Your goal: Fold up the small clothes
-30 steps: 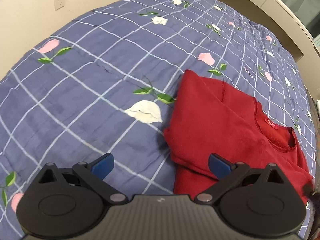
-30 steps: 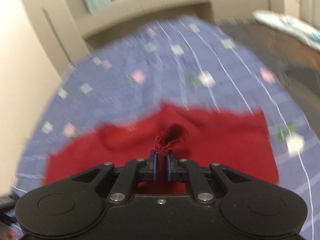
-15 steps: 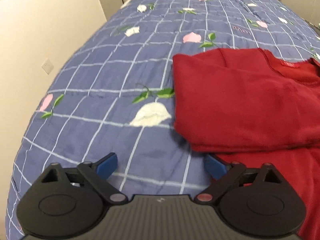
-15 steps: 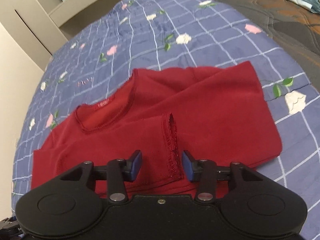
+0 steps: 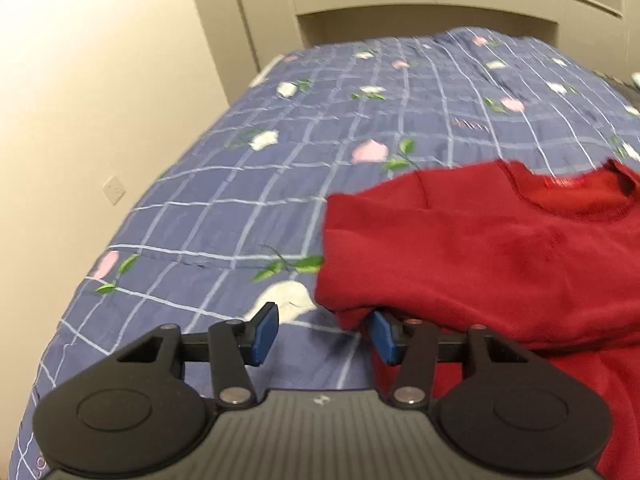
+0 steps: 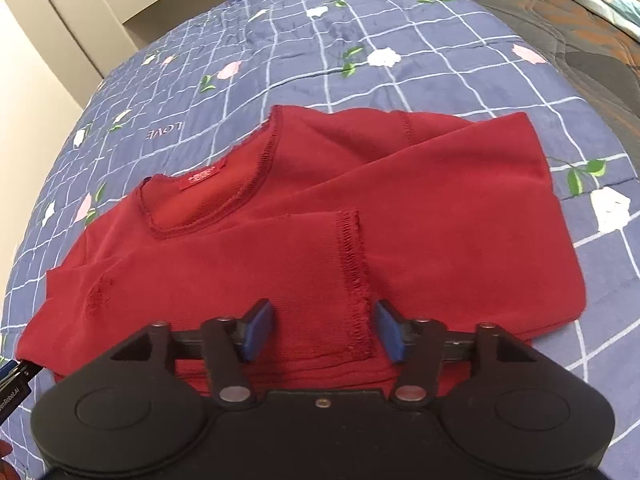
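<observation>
The sweater (image 6: pixel 400 220) is lying flat on the bedspread (image 6: pixel 360 20). One sleeve (image 6: pixel 304 264) is lying folded across its body, below the neckline (image 6: pixel 208 200).

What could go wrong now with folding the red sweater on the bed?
The left gripper has been closing with only the corner of the red sweater near one of its fingers; it may pinch one layer, or the blue bedcover too. The right gripper has just opened, and the sleeve cuff lies loose between its fingers, so pulling the side may shift the sleeve out of place.
</observation>
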Motion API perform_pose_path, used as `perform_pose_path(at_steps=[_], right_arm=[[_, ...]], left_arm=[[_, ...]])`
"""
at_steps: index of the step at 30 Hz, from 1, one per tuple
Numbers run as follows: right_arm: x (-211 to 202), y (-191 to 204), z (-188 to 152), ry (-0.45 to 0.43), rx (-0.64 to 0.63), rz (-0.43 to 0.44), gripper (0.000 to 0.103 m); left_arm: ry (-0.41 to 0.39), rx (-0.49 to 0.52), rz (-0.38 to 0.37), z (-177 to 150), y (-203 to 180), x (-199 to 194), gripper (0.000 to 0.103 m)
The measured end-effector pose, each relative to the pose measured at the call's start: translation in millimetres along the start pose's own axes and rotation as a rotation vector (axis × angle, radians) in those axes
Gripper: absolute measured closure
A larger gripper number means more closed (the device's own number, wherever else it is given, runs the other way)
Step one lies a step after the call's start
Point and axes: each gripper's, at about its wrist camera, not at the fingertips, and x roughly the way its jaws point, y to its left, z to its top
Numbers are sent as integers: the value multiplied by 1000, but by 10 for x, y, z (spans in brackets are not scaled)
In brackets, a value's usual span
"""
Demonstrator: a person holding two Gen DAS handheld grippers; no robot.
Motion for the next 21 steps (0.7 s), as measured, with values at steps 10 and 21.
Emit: perform_pose_path(at_steps=[10, 21], right_arm=[[-27, 17, -33, -21, -41, -47, 61], [-62, -66, -23, -29, -76, -81, 88]], left_arm=[[16, -35, -22, 14, 73, 63, 98], [211, -353, -18, -177, 685, 267, 103]])
